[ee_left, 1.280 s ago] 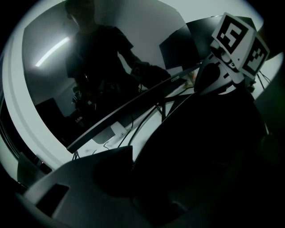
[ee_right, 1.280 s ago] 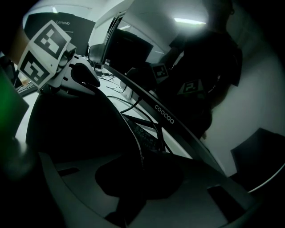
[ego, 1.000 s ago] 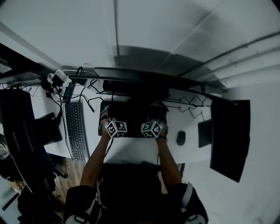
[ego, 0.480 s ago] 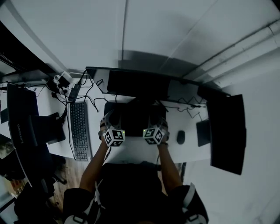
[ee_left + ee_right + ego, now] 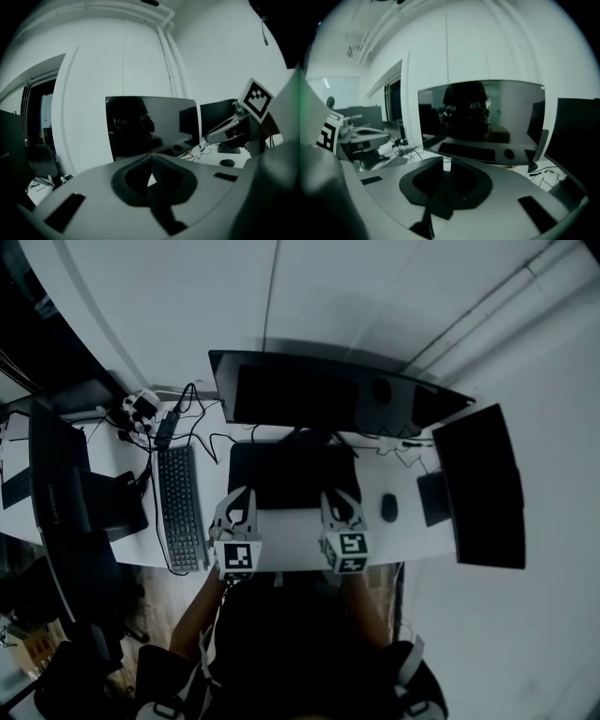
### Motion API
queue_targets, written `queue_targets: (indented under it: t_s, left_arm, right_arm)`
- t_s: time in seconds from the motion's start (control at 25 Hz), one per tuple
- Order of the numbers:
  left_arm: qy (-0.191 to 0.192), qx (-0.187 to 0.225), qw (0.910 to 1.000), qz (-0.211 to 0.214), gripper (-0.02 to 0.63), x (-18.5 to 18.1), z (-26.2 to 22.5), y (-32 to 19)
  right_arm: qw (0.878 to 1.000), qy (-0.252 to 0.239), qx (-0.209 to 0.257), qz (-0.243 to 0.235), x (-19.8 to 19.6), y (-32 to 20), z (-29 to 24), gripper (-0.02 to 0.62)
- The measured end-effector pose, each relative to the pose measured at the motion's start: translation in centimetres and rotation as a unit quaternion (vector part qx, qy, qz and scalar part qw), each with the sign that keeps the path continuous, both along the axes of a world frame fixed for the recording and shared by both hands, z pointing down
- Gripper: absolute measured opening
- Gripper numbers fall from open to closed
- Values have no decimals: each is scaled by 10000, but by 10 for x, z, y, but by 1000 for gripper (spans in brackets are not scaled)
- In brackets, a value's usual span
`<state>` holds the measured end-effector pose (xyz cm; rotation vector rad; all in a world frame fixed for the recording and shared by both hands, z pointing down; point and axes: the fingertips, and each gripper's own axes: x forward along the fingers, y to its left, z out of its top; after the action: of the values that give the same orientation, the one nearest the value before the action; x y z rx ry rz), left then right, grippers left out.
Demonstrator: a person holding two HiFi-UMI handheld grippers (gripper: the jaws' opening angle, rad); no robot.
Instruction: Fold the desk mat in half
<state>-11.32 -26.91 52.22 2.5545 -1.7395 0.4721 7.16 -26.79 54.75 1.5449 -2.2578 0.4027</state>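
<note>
The black desk mat lies flat on the white desk in front of the middle monitor, a compact dark rectangle. Both grippers hover over bare desk just short of its near edge, touching nothing. My left gripper is shut, its jaws meeting with nothing between them, as the left gripper view also shows. My right gripper stands open by a narrow slit, empty; through that gap in the right gripper view only white desk shows.
A keyboard lies left of the mat and a mouse right of it. A wide monitor stands behind, with another screen at the right. Cables and plugs crowd the back left, next to dark equipment.
Both grippers have drawn back from over the mat towards the person, onto bare desk. The mat now shows whole.
</note>
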Motion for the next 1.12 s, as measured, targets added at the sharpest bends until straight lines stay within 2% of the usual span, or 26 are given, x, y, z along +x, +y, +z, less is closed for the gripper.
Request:
queue_targets:
  t_s: [0.12, 0.24, 0.32, 0.4, 0.48, 0.64, 0.76, 1.12]
  left_arm:
    - [382, 277, 9989, 30, 6, 5, -34, 26]
    - [924, 290, 9953, 32, 6, 13, -59, 52]
    - [1094, 332, 9934, 95, 6, 20, -73, 66]
    - [1061, 467, 9932, 120, 6, 28, -86, 77]
    - [1188, 525, 9915, -15, 6, 34, -95, 87]
    - [1022, 375, 9940, -140, 6, 44, -91, 103]
    - [1047, 288, 9939, -187, 6, 55, -87, 109]
    - [820, 197, 9964, -84, 6, 83, -83, 124]
  right_arm:
    - [9995, -255, 133, 88, 5, 25, -21, 38]
    - [9987, -389, 299, 120, 8, 48, -40, 28]
    - [9986, -343, 391, 110, 13, 59, -48, 25]
    - [9985, -309, 432, 120, 21, 70, -51, 25]
    - [9983, -347, 459, 134, 30, 80, -55, 23]
    - [9977, -455, 495, 104, 44, 100, -60, 15]
    - [9976, -552, 426, -6, 45, 110, -67, 12]
    - [9966, -670, 320, -349, 41, 123, -70, 8]
